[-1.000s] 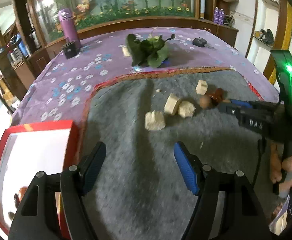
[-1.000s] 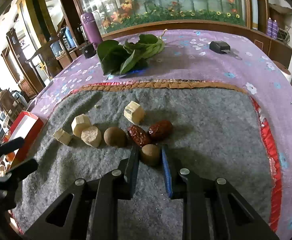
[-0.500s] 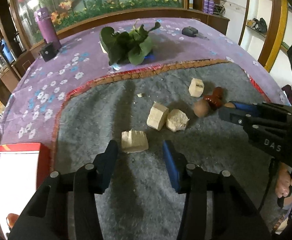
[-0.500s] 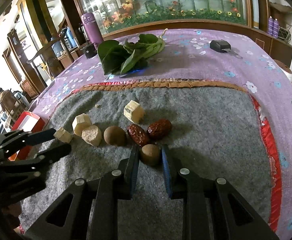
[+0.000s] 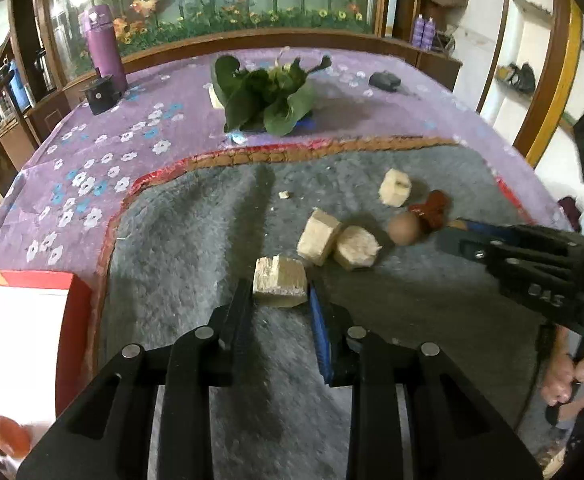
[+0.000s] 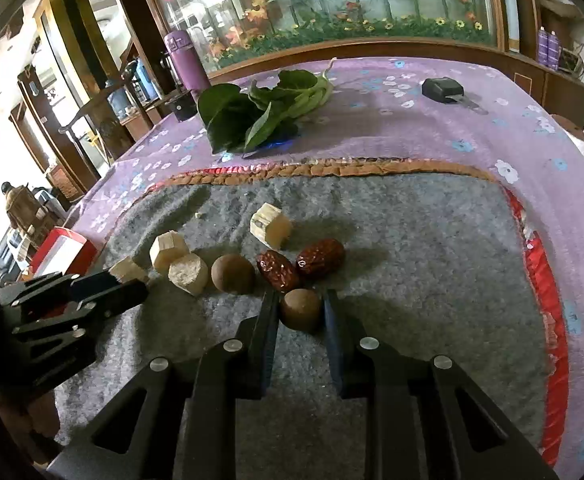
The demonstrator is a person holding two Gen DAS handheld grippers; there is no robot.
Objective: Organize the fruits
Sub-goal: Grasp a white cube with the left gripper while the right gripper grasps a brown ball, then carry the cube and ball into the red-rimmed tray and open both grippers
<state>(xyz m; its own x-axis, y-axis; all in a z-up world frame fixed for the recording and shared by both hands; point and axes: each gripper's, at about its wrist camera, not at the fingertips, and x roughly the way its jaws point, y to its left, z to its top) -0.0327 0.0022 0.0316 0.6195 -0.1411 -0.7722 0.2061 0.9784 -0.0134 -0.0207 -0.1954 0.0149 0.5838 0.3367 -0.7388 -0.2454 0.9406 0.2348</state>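
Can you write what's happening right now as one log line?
left tool: closing around pale chunk | right tool: shut on brown ball | both on grey mat

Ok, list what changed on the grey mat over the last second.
The left hand-held gripper advanced to the nearest pale cut chunk; its jaws are closing around it. The right hand-held gripper stayed shut on the round brown fruit. The other pieces on the grey mat stayed put.

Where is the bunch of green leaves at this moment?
The bunch of green leaves lies on the purple cloth, beyond the grey mat; in the right wrist view it is upper centre-left, between the purple bottle and the black key.
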